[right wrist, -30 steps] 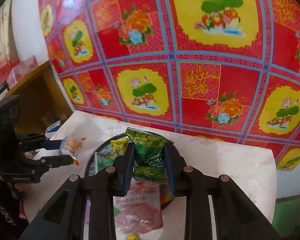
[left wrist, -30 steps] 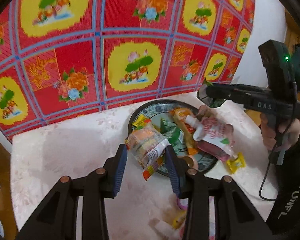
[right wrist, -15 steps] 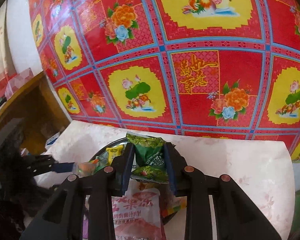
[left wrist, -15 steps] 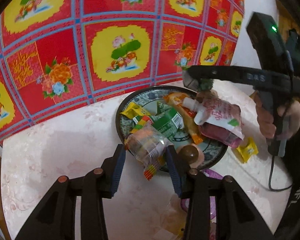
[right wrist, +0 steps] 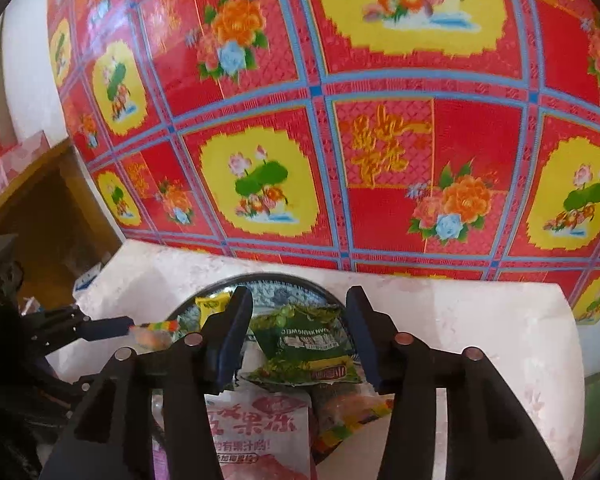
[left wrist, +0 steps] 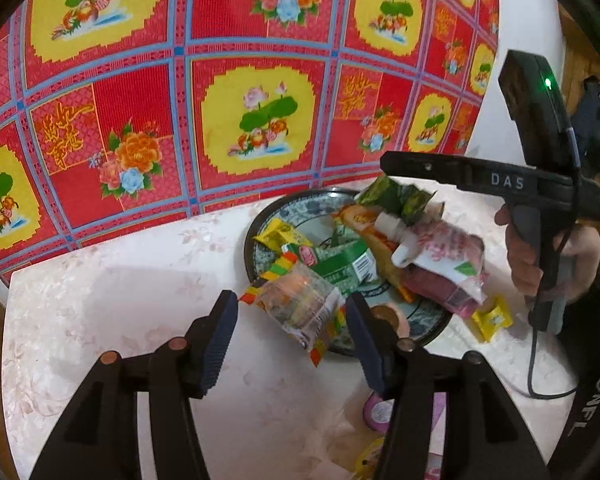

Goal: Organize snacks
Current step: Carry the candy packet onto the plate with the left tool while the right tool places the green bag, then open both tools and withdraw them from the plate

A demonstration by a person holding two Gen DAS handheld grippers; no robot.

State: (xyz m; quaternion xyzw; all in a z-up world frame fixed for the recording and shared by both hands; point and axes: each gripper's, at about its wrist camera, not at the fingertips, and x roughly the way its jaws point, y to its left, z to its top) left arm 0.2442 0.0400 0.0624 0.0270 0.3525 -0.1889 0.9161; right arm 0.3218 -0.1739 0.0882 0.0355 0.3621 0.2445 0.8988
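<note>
A round patterned plate (left wrist: 260, 224) on the pale table holds several snack packets. My left gripper (left wrist: 290, 322) is open; the clear orange-striped packet (left wrist: 300, 308) lies between its fingers at the plate's near rim, also seen in the right wrist view (right wrist: 154, 334). My right gripper (right wrist: 298, 334) is open over the plate (right wrist: 268, 284); the green packet (right wrist: 308, 348) lies loose between its fingers on the pile, also seen in the left wrist view (left wrist: 396, 196). A pink jelly pouch (right wrist: 256, 428) lies below it.
A red floral cloth (left wrist: 220, 80) hangs right behind the table. A yellow candy (left wrist: 492, 322) lies off the plate at right. A pink round lid (left wrist: 378, 412) and other wrappers lie near the front edge. A wooden cabinet (right wrist: 40, 220) stands at left.
Both grippers have opened wide. The left one let go of the clear striped packet at the plate's rim; the right one let go of the green packet over the pile.
</note>
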